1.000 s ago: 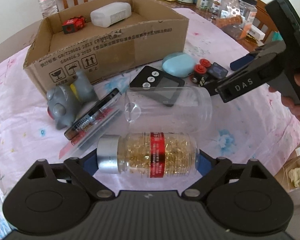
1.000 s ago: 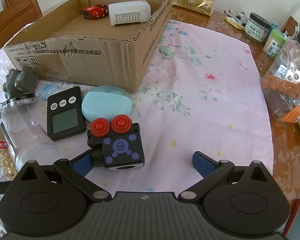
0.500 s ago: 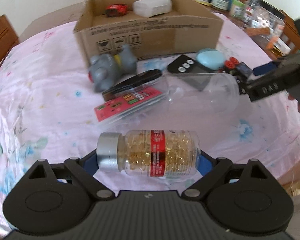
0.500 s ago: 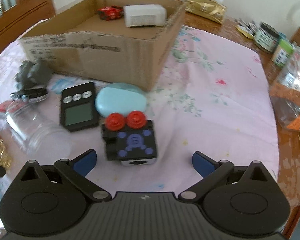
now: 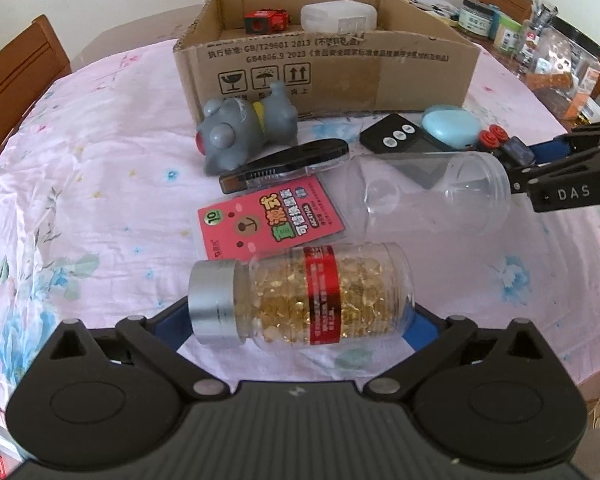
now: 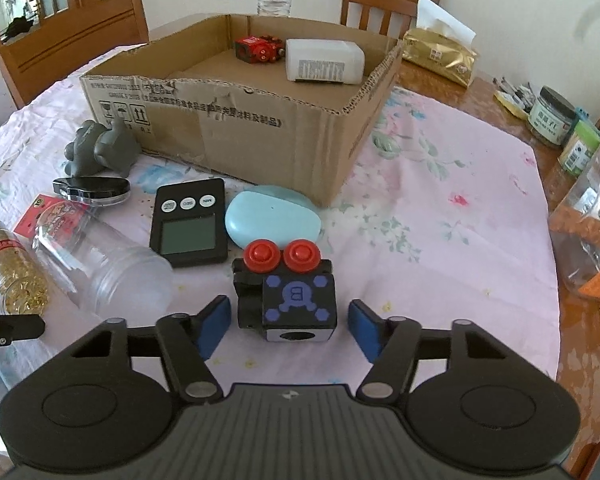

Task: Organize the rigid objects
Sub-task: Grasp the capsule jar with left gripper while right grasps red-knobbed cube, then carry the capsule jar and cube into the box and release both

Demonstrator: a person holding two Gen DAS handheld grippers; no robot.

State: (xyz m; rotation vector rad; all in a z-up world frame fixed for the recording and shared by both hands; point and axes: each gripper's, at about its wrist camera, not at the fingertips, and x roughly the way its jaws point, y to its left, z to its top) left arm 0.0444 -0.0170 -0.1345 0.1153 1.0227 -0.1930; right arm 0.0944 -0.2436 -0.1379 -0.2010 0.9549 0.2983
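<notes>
My left gripper [image 5: 300, 320] is shut on a clear bottle of golden capsules [image 5: 300, 296] with a silver cap, held sideways above the table. My right gripper [image 6: 290, 320] is open, its blue pads on either side of a black toy cube [image 6: 288, 300] with two red knobs, not touching it. A cardboard box [image 5: 324, 60] stands at the back with a red toy [image 5: 266, 20] and a white container [image 5: 338, 18] inside. It also shows in the right wrist view [image 6: 240, 136].
On the pink cloth lie a grey toy animal [image 5: 240, 128], a black clip tool [image 5: 284, 164], a pink card [image 5: 272, 220], an empty clear jar [image 5: 432, 192], a black timer [image 6: 188, 224] and a light blue case [image 6: 272, 220]. Jars [image 6: 552, 116] crowd the right edge.
The left gripper has lifted and drawn back with the capsule bottle, and the view now faces the box. The right gripper's fingers have closed in around the toy cube.
</notes>
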